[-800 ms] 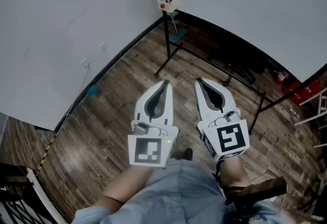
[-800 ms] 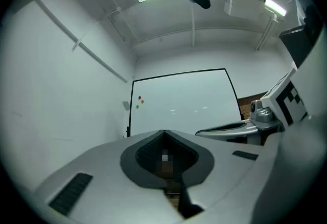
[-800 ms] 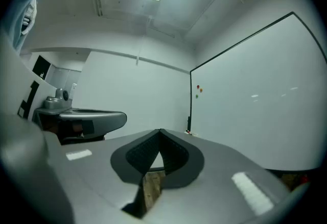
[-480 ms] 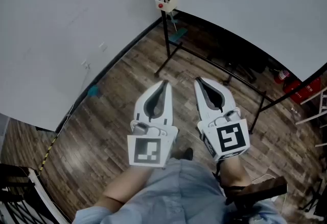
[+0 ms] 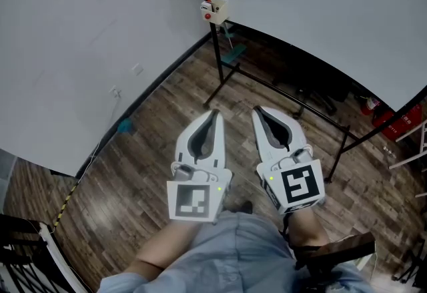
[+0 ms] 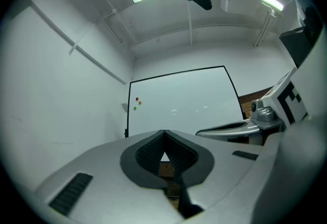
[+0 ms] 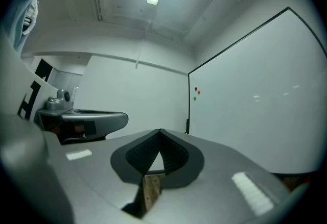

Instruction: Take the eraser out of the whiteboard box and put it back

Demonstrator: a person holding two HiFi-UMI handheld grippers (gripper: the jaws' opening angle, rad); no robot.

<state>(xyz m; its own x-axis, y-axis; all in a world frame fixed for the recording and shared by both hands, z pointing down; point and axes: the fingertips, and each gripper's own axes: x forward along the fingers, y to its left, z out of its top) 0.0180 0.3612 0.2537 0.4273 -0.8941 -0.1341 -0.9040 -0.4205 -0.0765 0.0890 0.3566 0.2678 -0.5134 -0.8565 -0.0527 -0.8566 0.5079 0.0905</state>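
Two grippers side by side over wood floor (image 5: 160, 118): left gripper (image 5: 214, 112) and right gripper (image 5: 256, 110), both with jaws pressed together, nothing held. One whiteboard (image 5: 320, 11) ahead. One whiteboard box (image 5: 215, 8) on its left edge (eraser not discernible), well apart from both.

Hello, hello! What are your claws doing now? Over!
Left gripper shut, empty. Right gripper shut, empty. Box at the whiteboard edge, not reached yet. Only wood floor between.
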